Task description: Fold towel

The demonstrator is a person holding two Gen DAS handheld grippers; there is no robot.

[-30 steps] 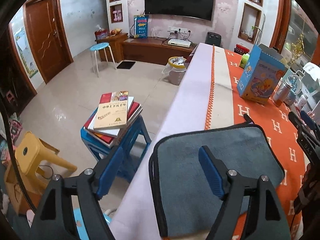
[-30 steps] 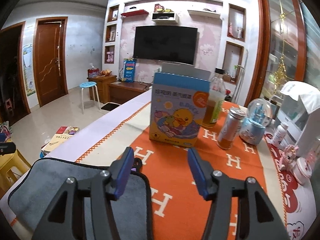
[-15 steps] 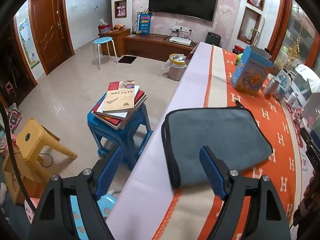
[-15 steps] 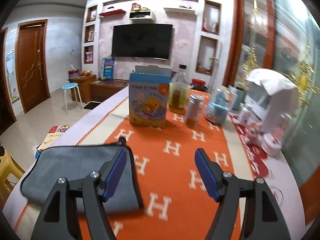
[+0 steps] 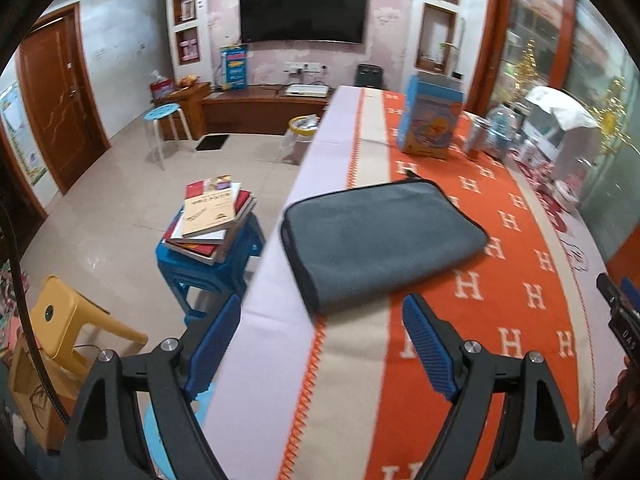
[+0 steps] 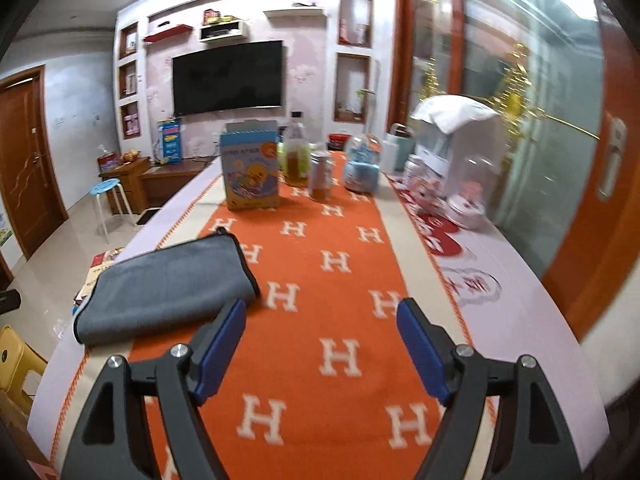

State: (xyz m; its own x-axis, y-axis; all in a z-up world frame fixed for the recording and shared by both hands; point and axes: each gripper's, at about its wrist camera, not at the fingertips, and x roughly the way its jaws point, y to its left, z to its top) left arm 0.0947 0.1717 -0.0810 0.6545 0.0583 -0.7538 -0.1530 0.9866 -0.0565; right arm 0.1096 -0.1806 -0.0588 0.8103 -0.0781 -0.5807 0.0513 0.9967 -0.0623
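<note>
A home living room: a wall-mounted television (image 5: 303, 10) on the far wall above a low wooden cabinet (image 5: 256, 110), niche shelves (image 6: 129, 80) beside it, a wooden door (image 5: 60, 96) at left, plastic stools (image 5: 164, 128) on tiled floor

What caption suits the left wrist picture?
Open left gripper hovers before a folded grey towel on the orange tablecloth.

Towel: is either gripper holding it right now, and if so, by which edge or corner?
Nothing is held. The left gripper and the right gripper are both open and clear of the folded towel, which lies on the table runner.
</note>
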